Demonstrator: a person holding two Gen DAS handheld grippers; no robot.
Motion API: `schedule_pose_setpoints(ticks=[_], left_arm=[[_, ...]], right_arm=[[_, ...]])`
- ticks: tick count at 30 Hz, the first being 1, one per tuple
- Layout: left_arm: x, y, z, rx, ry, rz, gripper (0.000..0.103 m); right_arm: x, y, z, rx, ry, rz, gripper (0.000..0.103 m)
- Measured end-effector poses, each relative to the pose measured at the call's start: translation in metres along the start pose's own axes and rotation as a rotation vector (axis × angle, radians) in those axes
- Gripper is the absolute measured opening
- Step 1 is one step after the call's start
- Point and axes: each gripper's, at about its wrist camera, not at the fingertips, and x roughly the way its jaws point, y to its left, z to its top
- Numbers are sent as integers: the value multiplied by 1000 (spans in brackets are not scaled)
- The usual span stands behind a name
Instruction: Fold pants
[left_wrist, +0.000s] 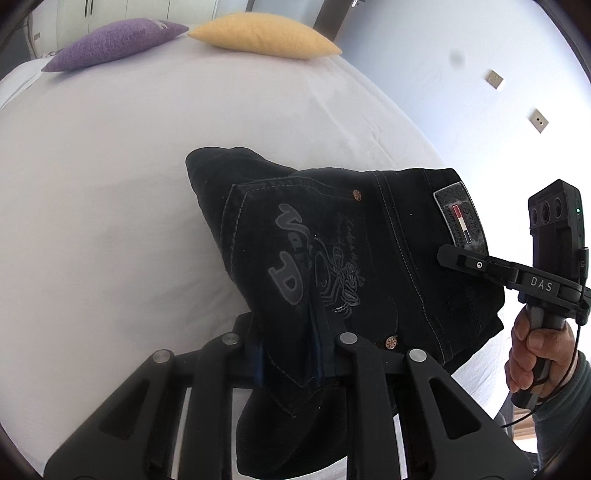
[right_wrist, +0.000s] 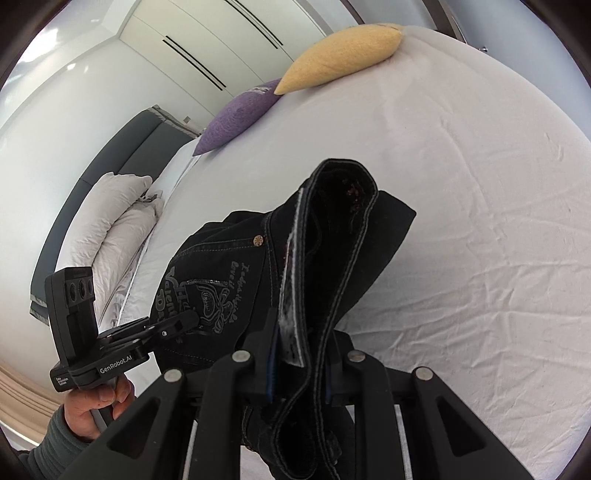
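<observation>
While both grippers clench the pants (left_wrist: 332, 240), left gripper (left_wrist: 291, 354) at the pocket edge and right gripper (right_wrist: 299, 373) on the waistband, the pants hang above the bed (left_wrist: 110, 184); lowering both together should land the fold flat.

A home bedroom: a wide bed (right_wrist: 461, 184) under a white sheet, a purple cushion (left_wrist: 114, 42) and a yellow cushion (left_wrist: 266, 35) at its far end, white pillows (right_wrist: 114, 221) against a grey headboard (right_wrist: 110, 155), and white wardrobe doors (right_wrist: 207, 40) behind.
</observation>
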Motion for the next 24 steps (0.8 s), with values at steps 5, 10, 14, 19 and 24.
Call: schedule_pose_setpoints(ticks=[5,10,14,19,24], left_arm=[[15,8,-14,-20,-5,18,30],[14,17,-24,-31,-6,27,46],[-8,24,-37,-57,-33,43,50],[-72,22,-59,-51,-140,87,73],[-155,-3,-92,-4,-315,156,103]], right_arm=[[12,-25,-10,57,18,-17,23],[13,-35,-16,90,19,-65,39],[-3,-34,-22,98,-1,-80,49],[-50,-22,-37,68,-69,-111,56],[-107,22,-64,-47,-171,-190,70]])
